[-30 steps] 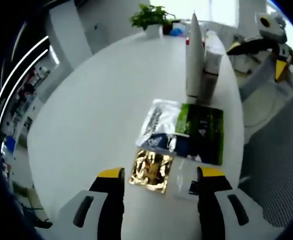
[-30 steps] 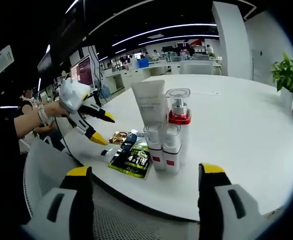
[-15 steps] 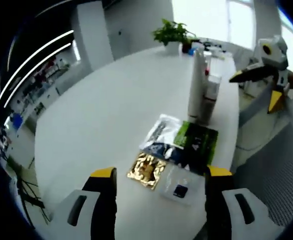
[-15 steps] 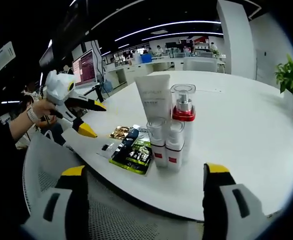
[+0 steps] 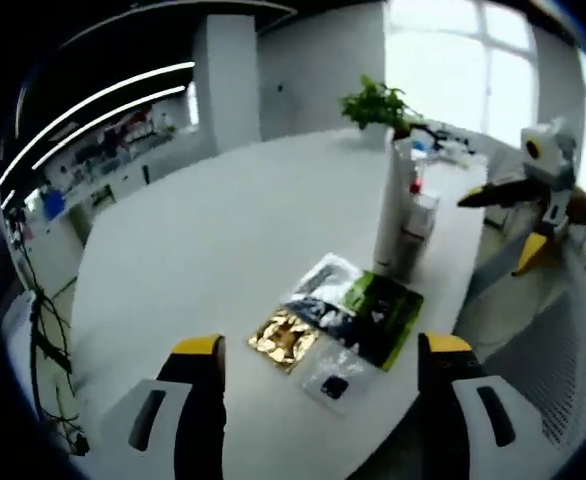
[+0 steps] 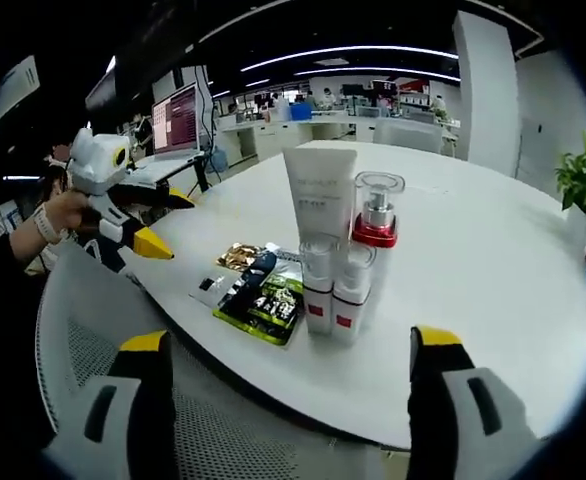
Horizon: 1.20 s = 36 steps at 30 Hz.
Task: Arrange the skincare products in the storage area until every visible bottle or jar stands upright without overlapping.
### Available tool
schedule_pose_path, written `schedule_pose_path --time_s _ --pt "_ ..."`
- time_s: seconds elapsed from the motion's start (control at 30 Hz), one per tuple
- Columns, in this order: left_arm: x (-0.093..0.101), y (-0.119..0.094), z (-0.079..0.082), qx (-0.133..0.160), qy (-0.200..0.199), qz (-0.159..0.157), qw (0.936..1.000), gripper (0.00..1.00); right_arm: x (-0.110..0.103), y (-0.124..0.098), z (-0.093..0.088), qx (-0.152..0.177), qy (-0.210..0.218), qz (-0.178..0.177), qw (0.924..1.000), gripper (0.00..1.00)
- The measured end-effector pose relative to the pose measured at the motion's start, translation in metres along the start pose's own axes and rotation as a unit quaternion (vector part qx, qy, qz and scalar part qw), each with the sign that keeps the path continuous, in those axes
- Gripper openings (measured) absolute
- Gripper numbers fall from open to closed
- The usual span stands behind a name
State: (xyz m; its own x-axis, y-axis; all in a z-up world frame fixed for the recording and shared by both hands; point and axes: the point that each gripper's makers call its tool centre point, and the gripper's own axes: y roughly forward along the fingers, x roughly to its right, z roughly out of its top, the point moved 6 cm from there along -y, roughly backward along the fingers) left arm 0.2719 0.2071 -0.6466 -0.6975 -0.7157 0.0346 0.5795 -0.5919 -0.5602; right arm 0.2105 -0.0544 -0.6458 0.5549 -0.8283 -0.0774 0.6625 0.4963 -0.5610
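Note:
On the white round table (image 6: 493, 280) a tight group stands upright: a tall white tube (image 6: 319, 205), a clear pump bottle with a red collar (image 6: 375, 240) and two small white bottles (image 6: 333, 290). In the left gripper view the same group (image 5: 401, 215) stands beyond flat sachets: a green one (image 5: 383, 310), a gold one (image 5: 285, 338), a silver-blue one (image 5: 318, 285) and a clear one (image 5: 333, 380). My left gripper (image 5: 318, 350) is open, back from the sachets. My right gripper (image 6: 291, 345) is open, off the table's edge. The left gripper (image 6: 123, 215) also shows far left in the right gripper view.
A white mesh chair (image 6: 83, 350) sits below the table's near edge. A potted plant (image 5: 378, 105) stands at the far side of the table. The right gripper (image 5: 528, 195) hangs beyond the table's right edge. Desks and monitors (image 6: 178, 120) fill the background.
Both grippers have drawn back and away from the table, so the products look smaller and farther. The bottles and sachets have not moved.

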Motion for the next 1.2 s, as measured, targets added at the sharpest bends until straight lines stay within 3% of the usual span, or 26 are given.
schedule_pose_path --time_s 0.1,0.23,0.37,0.63,0.87,1.1,1.2 --pt "0.002 -0.007 -0.002 0.001 -0.005 0.002 1.0 0.78 0.001 0.0 -0.001 -0.009 0.006 -0.003 0.9999 0.99" --pt "0.0 -0.016 -0.001 0.016 -0.007 0.032 0.9993 0.78 0.004 -0.001 0.002 -0.001 0.008 -0.016 0.9998 0.99" --pt "0.001 -0.022 0.0 0.036 -0.033 0.042 0.9979 0.81 0.011 -0.003 0.004 -0.004 -0.004 -0.033 0.9995 0.99" --pt "0.013 -0.027 -0.003 0.069 -0.06 0.032 0.9952 0.96 0.018 -0.003 0.011 0.012 -0.006 -0.037 0.9992 0.99" --pt "0.011 -0.033 0.0 0.084 -0.061 0.05 0.9933 0.97 0.019 -0.003 0.01 0.02 -0.013 -0.041 0.9989 0.99" --pt "0.003 -0.044 -0.001 0.113 -0.064 0.101 0.9865 0.97 0.025 -0.005 0.008 0.035 -0.01 -0.055 0.9978 0.99" --pt "0.003 -0.044 -0.005 0.107 -0.064 0.106 0.9865 0.97 0.026 -0.003 0.007 0.037 -0.004 -0.058 0.9976 0.99"
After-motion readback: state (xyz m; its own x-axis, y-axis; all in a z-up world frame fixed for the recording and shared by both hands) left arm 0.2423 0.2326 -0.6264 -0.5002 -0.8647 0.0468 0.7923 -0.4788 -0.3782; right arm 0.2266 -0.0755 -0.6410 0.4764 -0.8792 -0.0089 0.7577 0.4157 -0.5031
